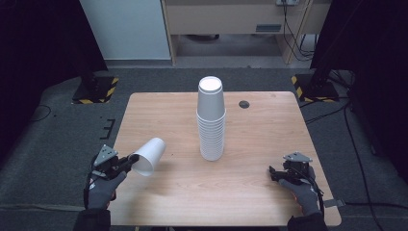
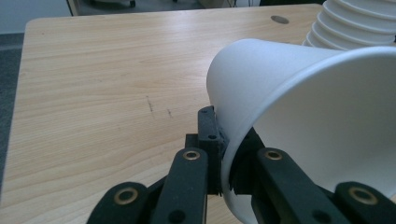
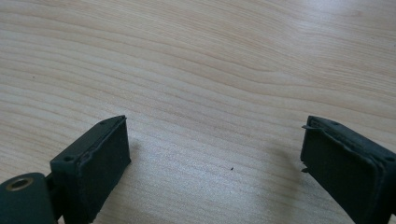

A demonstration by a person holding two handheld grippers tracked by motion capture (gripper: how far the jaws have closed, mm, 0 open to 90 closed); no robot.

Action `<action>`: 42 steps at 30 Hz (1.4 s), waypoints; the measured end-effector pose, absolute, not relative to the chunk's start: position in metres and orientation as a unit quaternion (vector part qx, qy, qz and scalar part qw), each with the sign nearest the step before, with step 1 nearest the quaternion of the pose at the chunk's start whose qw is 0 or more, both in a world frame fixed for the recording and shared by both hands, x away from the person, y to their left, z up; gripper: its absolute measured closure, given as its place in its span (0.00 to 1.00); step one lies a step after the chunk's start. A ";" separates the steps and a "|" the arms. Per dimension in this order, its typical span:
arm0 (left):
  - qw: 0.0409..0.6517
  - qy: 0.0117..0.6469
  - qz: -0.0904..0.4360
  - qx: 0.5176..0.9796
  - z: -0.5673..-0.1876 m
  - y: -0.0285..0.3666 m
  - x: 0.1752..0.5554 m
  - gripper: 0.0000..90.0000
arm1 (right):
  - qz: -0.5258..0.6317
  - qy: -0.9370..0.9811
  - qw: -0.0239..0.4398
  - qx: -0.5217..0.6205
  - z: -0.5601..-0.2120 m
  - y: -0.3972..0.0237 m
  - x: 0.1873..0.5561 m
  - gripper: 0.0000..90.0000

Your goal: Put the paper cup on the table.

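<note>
At the lower left of the high view, the left claw (image 1: 129,161) was clamped on the rim of a single white paper cup (image 1: 150,156), one jaw inside the mouth and one outside. The cup lay tilted on its side above the desk (image 1: 159,197), its closed base aimed toward the upper right of the frame and its mouth toward the gloved hand (image 1: 102,187). In the left gripper view the cup's wall (image 2: 280,88) showed no dent where it was pinched. Such a cup is probably very light and thin-walled, easy to crush, and a bit slick, so the rim looks the stiffest and safest place to grip, with gentle pressure. I could see nothing inside it.

At the centre of the high view a tall stack of the same cups (image 1: 210,120) stood upside down on the desk, well apart from the held cup.

At the lower right, the right claw (image 1: 275,174) rested low over the desk, its jaws spread wide with nothing but bare wood between them.
</note>
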State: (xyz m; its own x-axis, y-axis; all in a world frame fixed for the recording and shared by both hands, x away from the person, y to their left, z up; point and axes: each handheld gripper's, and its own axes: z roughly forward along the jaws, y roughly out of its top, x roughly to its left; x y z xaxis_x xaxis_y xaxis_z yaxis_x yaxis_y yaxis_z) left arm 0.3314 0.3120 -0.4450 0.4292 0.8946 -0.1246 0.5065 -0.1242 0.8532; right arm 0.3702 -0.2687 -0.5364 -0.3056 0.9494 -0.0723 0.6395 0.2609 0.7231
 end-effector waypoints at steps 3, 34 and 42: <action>0.431 0.493 0.215 0.725 -0.436 0.314 0.336 0.95 | 0.305 0.750 0.252 0.530 -0.537 -0.269 0.371 0.09; 0.275 0.531 0.185 0.780 -0.399 0.329 0.361 0.95 | 0.313 0.738 0.235 0.550 -0.539 -0.268 0.373 0.08; 0.220 0.545 0.166 0.792 -0.397 0.334 0.368 0.95 | 0.312 0.739 0.234 0.549 -0.539 -0.268 0.373 0.08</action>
State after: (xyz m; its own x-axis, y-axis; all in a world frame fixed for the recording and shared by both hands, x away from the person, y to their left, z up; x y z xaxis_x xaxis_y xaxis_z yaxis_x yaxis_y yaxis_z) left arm 0.3677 0.3337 -0.3966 0.3504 0.9363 0.0233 0.7902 -0.3089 0.5293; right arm 0.3731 -0.2683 -0.5388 -0.2869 0.9580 -0.0025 0.6661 0.2013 0.7182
